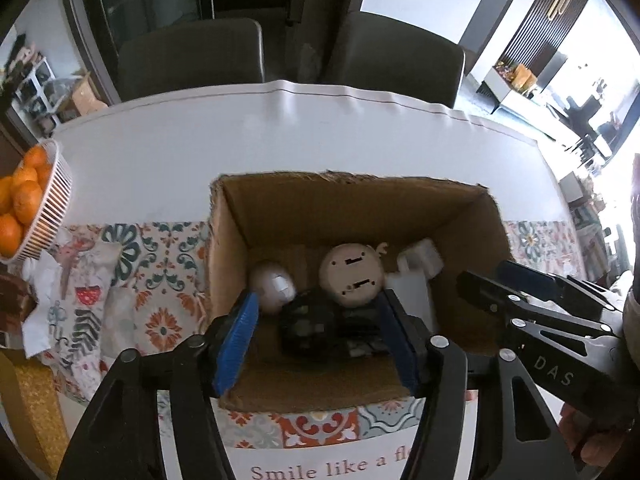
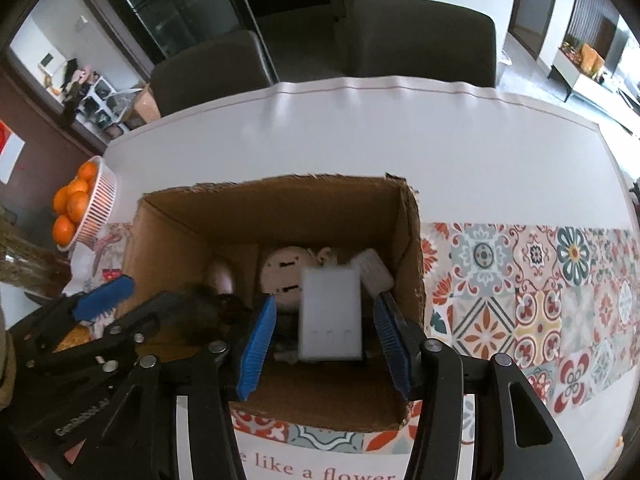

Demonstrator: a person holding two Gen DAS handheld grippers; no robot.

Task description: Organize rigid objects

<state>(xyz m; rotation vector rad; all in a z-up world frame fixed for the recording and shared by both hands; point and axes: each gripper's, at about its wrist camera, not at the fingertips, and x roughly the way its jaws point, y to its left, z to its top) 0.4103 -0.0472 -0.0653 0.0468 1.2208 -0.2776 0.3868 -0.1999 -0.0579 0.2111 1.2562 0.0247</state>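
Note:
An open cardboard box [image 1: 344, 196] [image 2: 280, 200] stands on the table. Inside lie a round beige disc [image 1: 352, 276] [image 2: 282, 268], a pale egg-shaped object [image 1: 272, 286], a black object [image 1: 320, 328] and white pieces [image 1: 420, 264]. My left gripper [image 1: 318, 340] is open and empty above the box, over the black object. My right gripper [image 2: 326, 344] is open above the box; a blurred white rectangular block [image 2: 330, 316] sits between its fingers, not touching them. The right gripper also shows in the left wrist view [image 1: 512, 280], the left gripper in the right wrist view [image 2: 120, 300].
A white basket of oranges [image 1: 48, 204] [image 2: 98, 204] stands at the table's left. A patterned runner [image 2: 520, 300] crosses the table under the box. A crumpled cloth [image 1: 80, 280] lies left of the box. Two dark chairs [image 1: 192, 56] stand behind the table.

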